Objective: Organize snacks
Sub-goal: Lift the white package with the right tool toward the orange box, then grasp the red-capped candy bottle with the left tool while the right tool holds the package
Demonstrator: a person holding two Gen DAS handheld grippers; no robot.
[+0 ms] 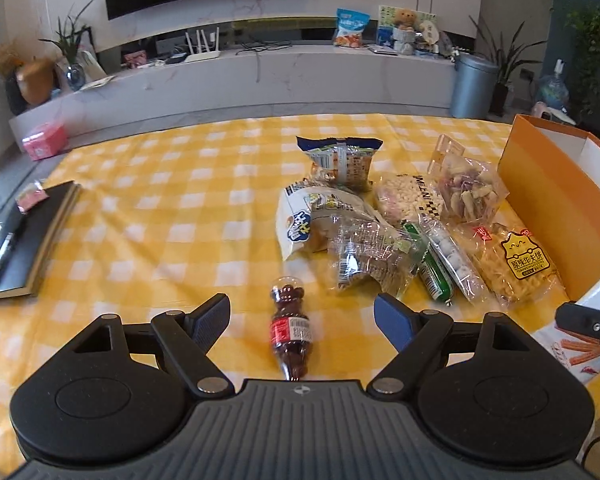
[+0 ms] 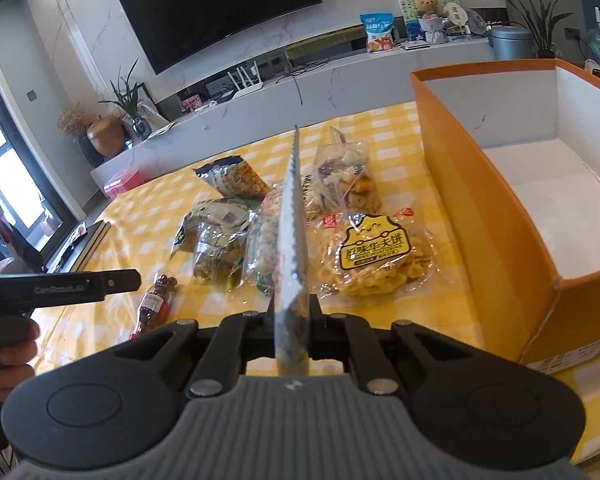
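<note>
The orange box (image 2: 480,208) stands open at the right end of the surface (image 1: 160,216), which is covered in a yellow-and-white checked cloth, and its white inside is bare where it shows. Just left of the box lies the snack pile: a yellow waffle-biscuit packet (image 1: 516,264) nearest the box wall, a clear bag of mixed chips (image 1: 466,188) behind that packet, then a green-ended tube of round sweets (image 1: 440,264), a crinkled clear packet (image 1: 364,256), a white-and-blue bag (image 1: 312,216) and a blue-topped packet (image 1: 340,160) farthest from the box. A small bottle of dark candies (image 1: 292,328) lies on its side apart from the pile, on the side away from the box. The left gripper (image 1: 302,320) hangs above that bottle with its blue pads spread wide and nothing between them. The right gripper (image 2: 292,316) is closed tight on a flat silver packet (image 2: 290,216), held edge-on with its serrated seal pointing up, lifted in front of the pile and just left of the box's near corner. A black notebook (image 1: 24,240) rests at the far end of the surface from the box.
</note>
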